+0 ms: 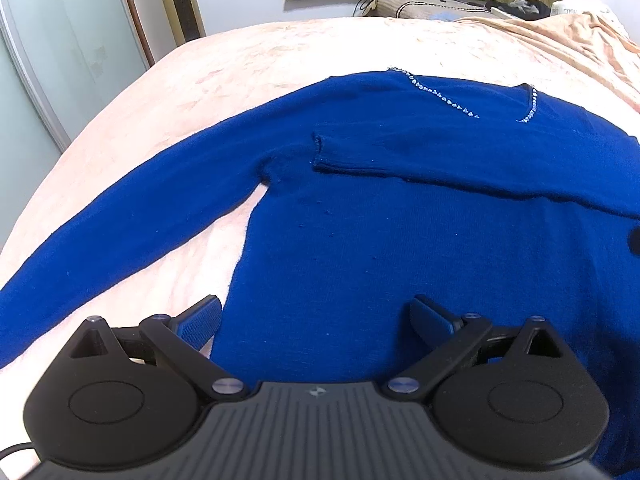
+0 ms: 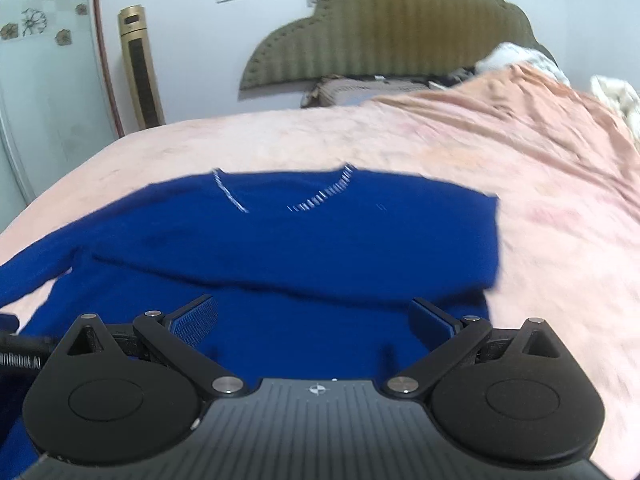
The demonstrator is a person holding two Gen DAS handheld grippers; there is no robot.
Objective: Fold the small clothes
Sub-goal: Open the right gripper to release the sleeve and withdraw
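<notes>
Left wrist view
- Landmark: the royal-blue knitted sweater (image 1: 400, 240) lying flat on the peach-pink bedspread (image 1: 280, 52), neckline towards the headboard.
- Left gripper (image 1: 316, 320): black two-finger tool, jaws spread wide and empty, hovering over the sweater's lower body near its left side seam.
- Folded sleeve (image 1: 400, 160): lies across the sweater's chest, cuff ending short of the far armpit.
- Loose sleeve (image 1: 120, 236): stretches out from the sweater over the bedspread, not yet folded.
- Neckline trim (image 1: 444, 98): a string of small pale beads along the V-neck.

Right wrist view
- Right gripper (image 2: 316, 320): jaws fully apart, nothing between them, over the sweater's lower body; the picture is smeared.
- Sweater's right edge: a straight fold line where the sleeve turns in.

Risks, as I judge them
- Snagging: the knit is soft and pilled; a finger dragging across it could bunch the body or pull the folded sleeve askew.
- Uneven fold: pinching the loose sleeve mid-length rather than near the cuff would leave it drooping and crooked.
- Beads: the trim could catch on a pad.
</notes>
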